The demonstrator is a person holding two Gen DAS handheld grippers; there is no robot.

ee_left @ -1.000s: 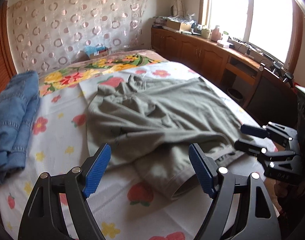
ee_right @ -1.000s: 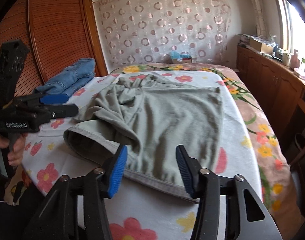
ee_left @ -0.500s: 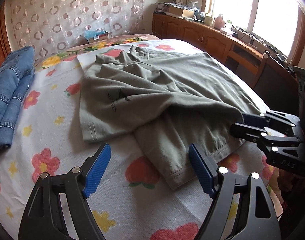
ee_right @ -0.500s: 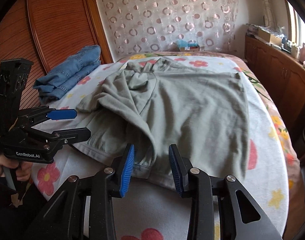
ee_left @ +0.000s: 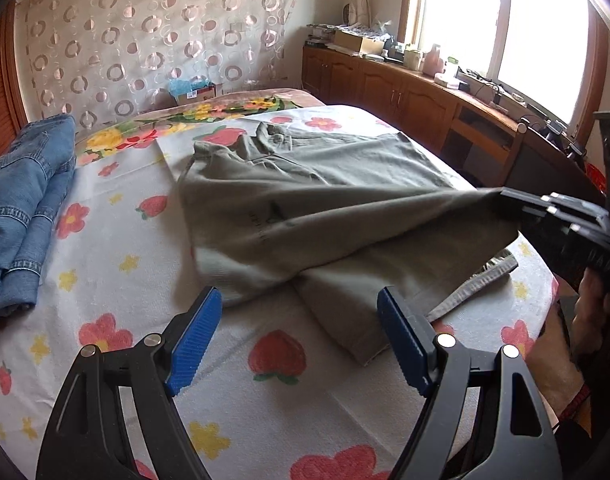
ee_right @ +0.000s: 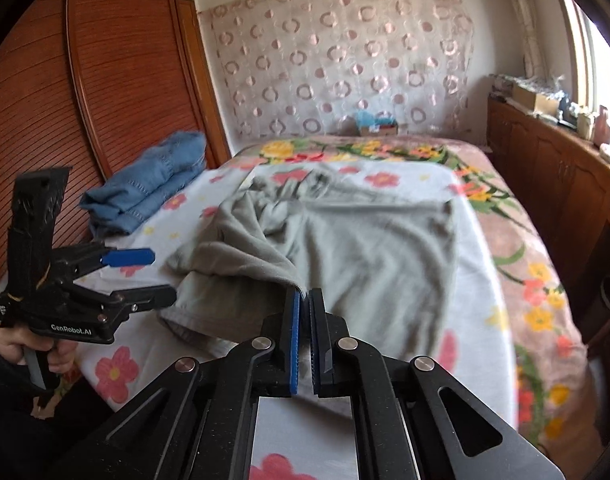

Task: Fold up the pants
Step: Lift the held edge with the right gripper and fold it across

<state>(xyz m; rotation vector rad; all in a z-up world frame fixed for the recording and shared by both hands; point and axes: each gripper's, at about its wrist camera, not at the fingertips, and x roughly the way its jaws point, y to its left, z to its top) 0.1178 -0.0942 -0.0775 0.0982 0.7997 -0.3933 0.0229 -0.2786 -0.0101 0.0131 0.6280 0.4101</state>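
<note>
A home bedroom; floral-sheeted bed; wooden wardrobe; curtained window.

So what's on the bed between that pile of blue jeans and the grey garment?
Nothing but bare flowered sheet lies between the folded jeans and the grey garment; the left wrist view shows it best.

sunlit window, wooden cabinets, circle-patterned curtain
</note>
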